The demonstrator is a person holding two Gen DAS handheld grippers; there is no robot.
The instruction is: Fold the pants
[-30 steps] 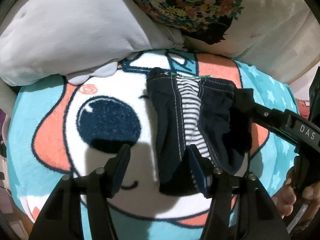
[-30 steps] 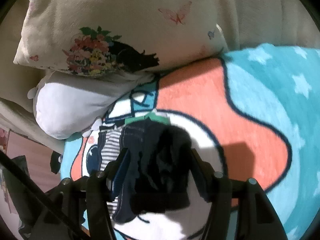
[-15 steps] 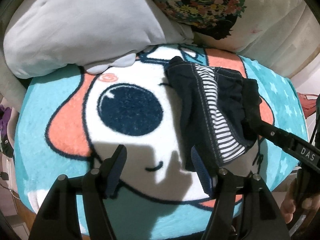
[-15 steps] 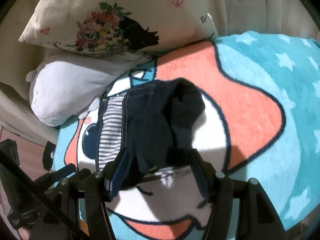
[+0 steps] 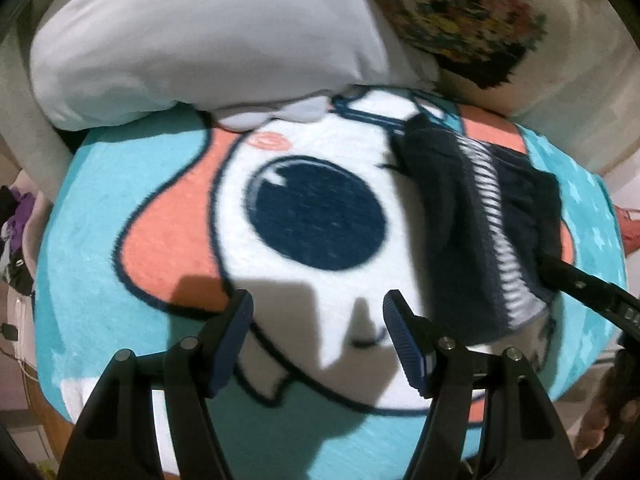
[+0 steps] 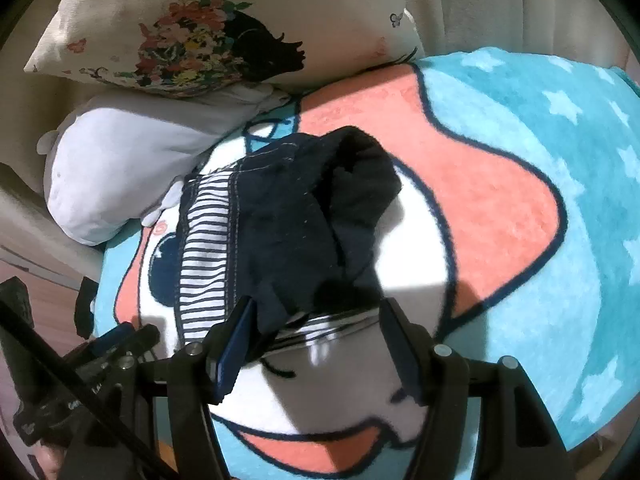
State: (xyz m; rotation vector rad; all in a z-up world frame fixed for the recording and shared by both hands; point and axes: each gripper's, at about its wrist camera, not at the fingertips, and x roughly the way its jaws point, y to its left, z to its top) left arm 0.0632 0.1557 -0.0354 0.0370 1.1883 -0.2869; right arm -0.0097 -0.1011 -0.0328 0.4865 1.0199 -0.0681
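The dark navy pants (image 6: 288, 232) with a striped white panel (image 6: 204, 248) lie folded in a bundle on the cartoon blanket (image 6: 500, 208). In the left wrist view they lie at the right (image 5: 472, 232). My left gripper (image 5: 316, 320) is open and empty, above the blanket to the left of the pants. My right gripper (image 6: 316, 324) is open, its jaws on either side of the near edge of the pants without gripping them. The right gripper's finger shows in the left wrist view (image 5: 592, 292) at the pants' right edge.
A white pillow (image 5: 200, 40) and a floral cushion (image 6: 224, 40) lie at the back of the blanket. The blanket's near edge drops off at the bottom. Dark items lie beyond the left edge (image 5: 16, 216).
My left gripper has drawn back and to the left, off the pants. My right gripper has pulled back toward the pants' near edge. The pants lie more spread and flatter.
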